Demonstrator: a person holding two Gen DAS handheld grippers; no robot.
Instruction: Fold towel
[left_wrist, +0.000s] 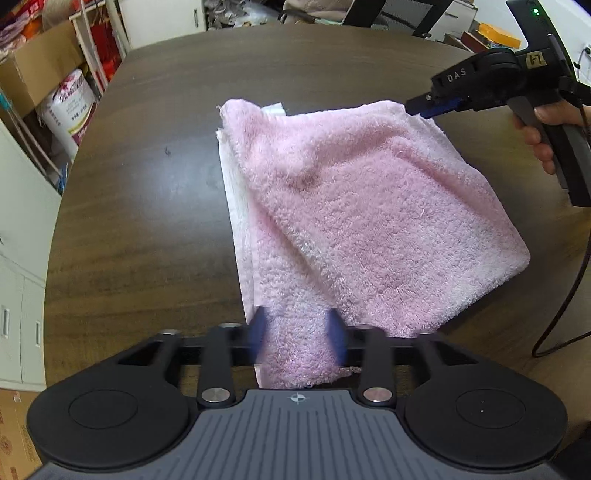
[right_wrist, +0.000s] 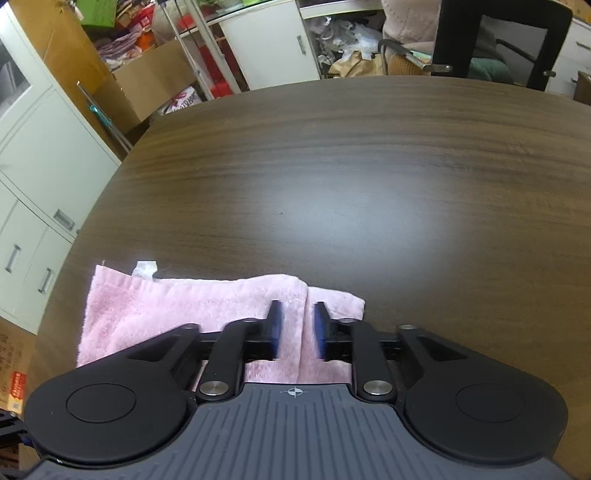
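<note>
Both tongs (left_wrist: 299, 341) (right_wrist: 297, 330) straddle pink towel (left_wrist: 369, 206) on wooden table (left_wrist: 147, 206).

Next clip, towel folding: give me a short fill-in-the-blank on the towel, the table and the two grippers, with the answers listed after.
1. The towel is ____ in colour.
2. It lies on a dark ____ table.
3. The left gripper has towel fabric ____ its fingers.
4. In the left wrist view, the right gripper is at the towel's far ____ corner.

Missing words: pink; wooden; between; right
</note>
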